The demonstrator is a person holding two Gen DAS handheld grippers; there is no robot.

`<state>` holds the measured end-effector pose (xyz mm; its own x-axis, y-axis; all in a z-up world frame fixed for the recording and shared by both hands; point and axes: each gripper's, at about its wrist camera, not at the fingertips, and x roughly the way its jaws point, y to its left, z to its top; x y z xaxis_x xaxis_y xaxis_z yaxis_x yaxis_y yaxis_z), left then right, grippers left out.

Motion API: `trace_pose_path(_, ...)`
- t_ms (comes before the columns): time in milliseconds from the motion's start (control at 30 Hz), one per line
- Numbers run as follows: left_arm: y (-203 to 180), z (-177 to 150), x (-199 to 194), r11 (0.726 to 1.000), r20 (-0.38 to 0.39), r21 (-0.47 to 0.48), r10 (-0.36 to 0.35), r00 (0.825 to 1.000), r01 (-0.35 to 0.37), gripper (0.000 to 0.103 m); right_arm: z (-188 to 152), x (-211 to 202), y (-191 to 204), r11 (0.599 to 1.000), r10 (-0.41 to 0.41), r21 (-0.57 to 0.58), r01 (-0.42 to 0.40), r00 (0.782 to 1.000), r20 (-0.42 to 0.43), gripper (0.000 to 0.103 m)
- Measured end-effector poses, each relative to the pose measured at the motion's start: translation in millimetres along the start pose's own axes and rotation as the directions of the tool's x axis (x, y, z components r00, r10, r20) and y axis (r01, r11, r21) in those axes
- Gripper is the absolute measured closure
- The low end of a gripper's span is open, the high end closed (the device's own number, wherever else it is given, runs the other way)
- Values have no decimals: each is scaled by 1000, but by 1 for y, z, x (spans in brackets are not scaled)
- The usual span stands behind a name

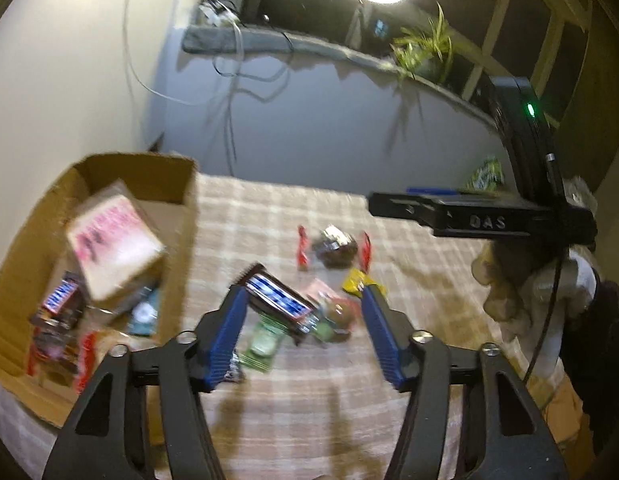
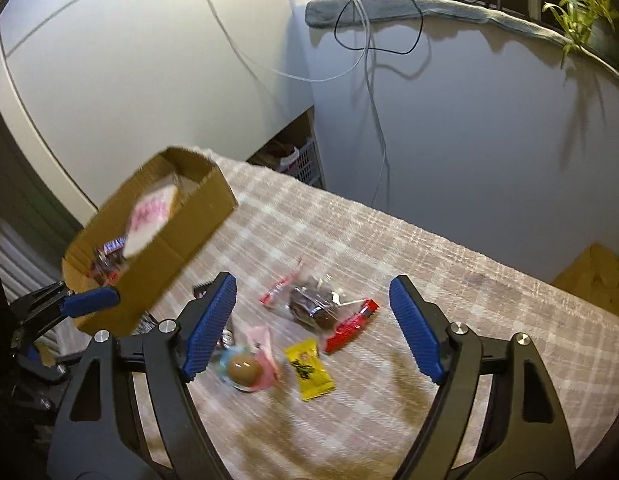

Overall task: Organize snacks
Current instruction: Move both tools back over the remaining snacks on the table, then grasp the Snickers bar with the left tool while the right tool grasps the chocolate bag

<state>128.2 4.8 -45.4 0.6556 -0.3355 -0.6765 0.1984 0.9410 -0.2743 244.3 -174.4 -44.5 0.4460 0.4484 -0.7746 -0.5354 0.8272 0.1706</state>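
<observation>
Checked cloth covers the desk (image 2: 449,264), with a cardboard box (image 1: 173,216) at its left edge. A Snickers bar (image 1: 279,300) is seen touching the left finger of the left gripper (image 1: 303,302), whose jaws are spread wide. The right gripper (image 2: 311,322) is held gaping above a yellow candy (image 2: 309,368), gripping nothing. Two red sachets (image 2: 351,326) are counted.

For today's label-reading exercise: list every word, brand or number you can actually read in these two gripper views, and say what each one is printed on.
"DAS" – raised letters on the black body of the right gripper, read with some blur.
Pink box in the cardboard box: dark print, too blurred to read.
Blue-and-white bar on the table: lettering blurred, unreadable.
Yellow packet: black print, unreadable.
Red-ended clear packet: no legible text.
</observation>
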Motion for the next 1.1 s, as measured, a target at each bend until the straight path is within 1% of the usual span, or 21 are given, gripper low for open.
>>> trace_pose_path(67, -7, -3, 9, 1000, -28, 7, -3, 1000, 3, 54, -2, 7, -2, 1000, 16, -13, -16, 1000, -18, 24)
trace_pose_path(100, -9, -4, 13, 1000, -38, 5, -1, 999, 1, 54, -3, 12, -2, 999, 28, -19, -28, 999, -29, 28)
trace_pose_path(200, -11, -6, 26, 1000, -67, -18, 16, 998, -17, 54, -6, 23, 1, 998, 45, -40, -47, 997, -56, 36)
trace_pose_path(333, -5, -5, 41, 997, -93, -56, 53, 994, -59, 54, -8, 36, 3, 996, 55, -67, -60, 995, -77, 39)
trace_pose_path(400, 0, -4, 48, 994, -103, -75, 67, 992, -75, 54, -8, 43, 2, 995, 66, -72, -72, 994, -89, 43)
trace_pose_path(500, 5, -3, 55, 991, -123, -102, 70, 990, -82, 54, -8, 52, 1, 994, 68, -80, -77, 992, -104, 43)
trace_pose_path(600, 8, -2, 64, 989, -143, -106, 87, 986, -103, 54, -8, 57, 1, 992, 73, -91, -84, 991, -114, 43)
trace_pose_path(733, 9, 0, 75, 989, -162, -109, 83, 983, -102, 54, -8, 61, 1, 990, 86, -101, -98, 990, -116, 43)
trace_pose_path(767, 8, 1, 78, 989, -163, -105, 85, 983, -103, 54, -8, 62, 1, 990, 87, -103, -99, 989, -118, 43)
trace_pose_path(867, 5, 3, 85, 990, -171, -90, 88, 981, -105, 59, -8, 66, 1, 989, 72, -121, -87, 989, -130, 43)
trace_pose_path(967, 3, 5, 92, 991, -179, -79, 92, 979, -108, 59, -9, 72, 2, 987, 62, -141, -82, 988, -142, 43)
trace_pose_path(1067, -2, 7, 97, 991, -174, -43, 119, 978, -128, 59, -9, 77, 2, 985, 60, -149, -83, 986, -155, 43)
trace_pose_path(1100, -3, 7, 97, 991, -172, -37, 123, 977, -131, 64, -9, 79, 2, 985, 57, -154, -82, 986, -159, 43)
